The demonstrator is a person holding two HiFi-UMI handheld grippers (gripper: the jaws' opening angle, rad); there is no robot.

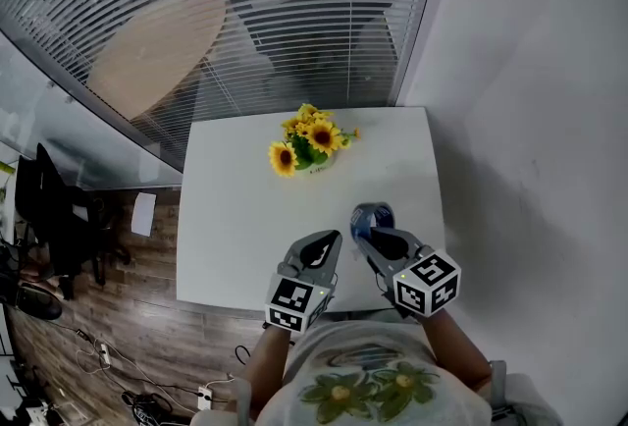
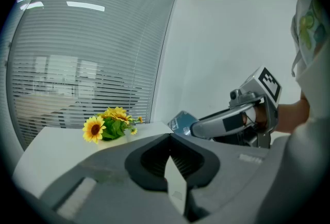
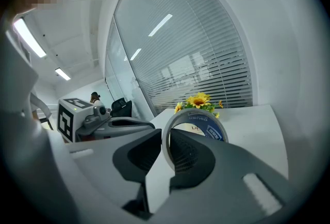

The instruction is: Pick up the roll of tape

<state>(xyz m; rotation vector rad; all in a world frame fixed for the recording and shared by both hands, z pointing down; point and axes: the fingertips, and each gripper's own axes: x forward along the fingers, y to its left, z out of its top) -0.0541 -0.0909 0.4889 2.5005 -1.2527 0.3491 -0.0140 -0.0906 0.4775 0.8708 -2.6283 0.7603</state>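
Observation:
The roll of tape (image 1: 371, 216), clear with a blue printed core, stands upright on its edge, and my right gripper (image 1: 368, 236) is shut on its rim. In the right gripper view the tape (image 3: 206, 125) rises from between the dark pads of the right gripper (image 3: 167, 138). Whether the roll rests on the white table (image 1: 235, 238) or hangs just above it cannot be told. My left gripper (image 1: 329, 239) sits beside it to the left, shut and holding nothing. In the left gripper view, beyond the left gripper (image 2: 169, 138), are the tape (image 2: 181, 122) and the right gripper (image 2: 206, 127).
A small pot of sunflowers (image 1: 306, 144) stands at the table's far middle. A white wall runs along the right side, and a glass partition with blinds (image 1: 294, 12) lies behind the table. An office chair (image 1: 59, 218) stands on the wooden floor at the left.

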